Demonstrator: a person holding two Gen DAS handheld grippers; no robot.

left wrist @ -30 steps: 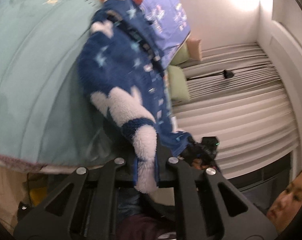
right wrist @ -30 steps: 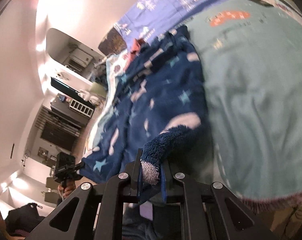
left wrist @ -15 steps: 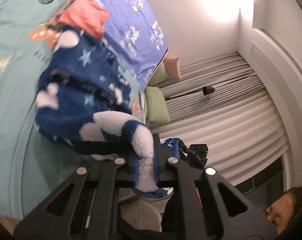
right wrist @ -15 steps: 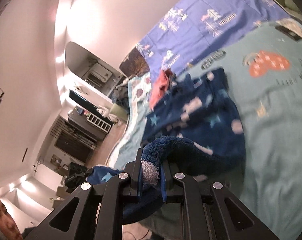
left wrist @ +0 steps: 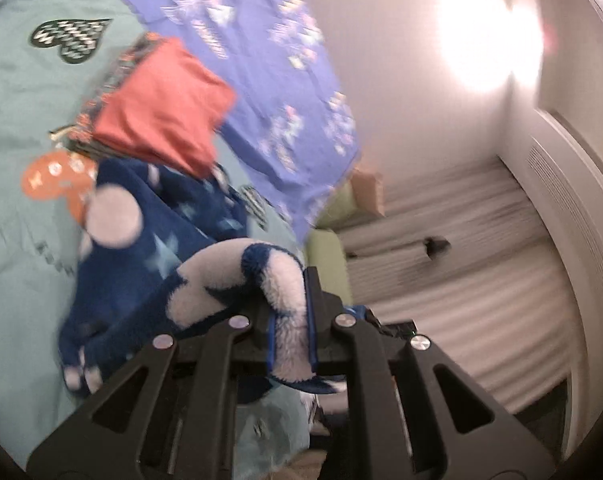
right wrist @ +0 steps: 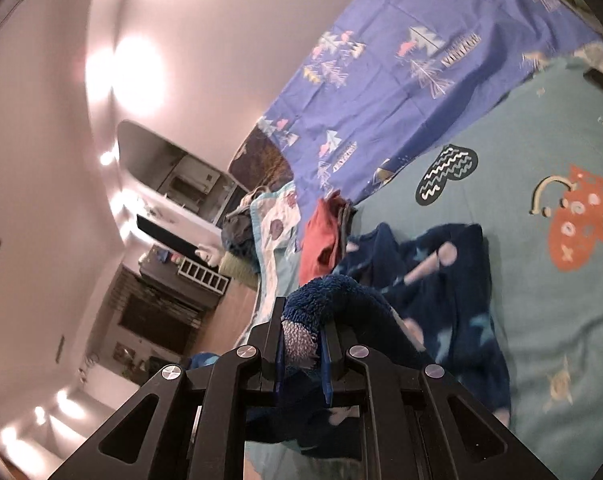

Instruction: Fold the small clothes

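Observation:
A fuzzy navy garment (left wrist: 141, 280) with white stars and clouds lies bunched on the teal bed sheet (left wrist: 17, 128). My left gripper (left wrist: 289, 320) is shut on a white and navy edge of it. My right gripper (right wrist: 301, 340) is shut on another navy edge of the same garment (right wrist: 441, 292). Both held edges are lifted over the rest of the garment, which is doubled toward the far side of the bed.
A folded red garment (left wrist: 161, 104) lies on a stack just beyond the navy one, also in the right wrist view (right wrist: 321, 240). A purple printed sheet (left wrist: 261, 60) hangs at the back. Green pillows (left wrist: 329, 248) and curtains are to the right.
Both grippers have carried the held edges forward over the bed, so the garment has gone from hanging stretched out to doubled over on the sheet near the red stack.

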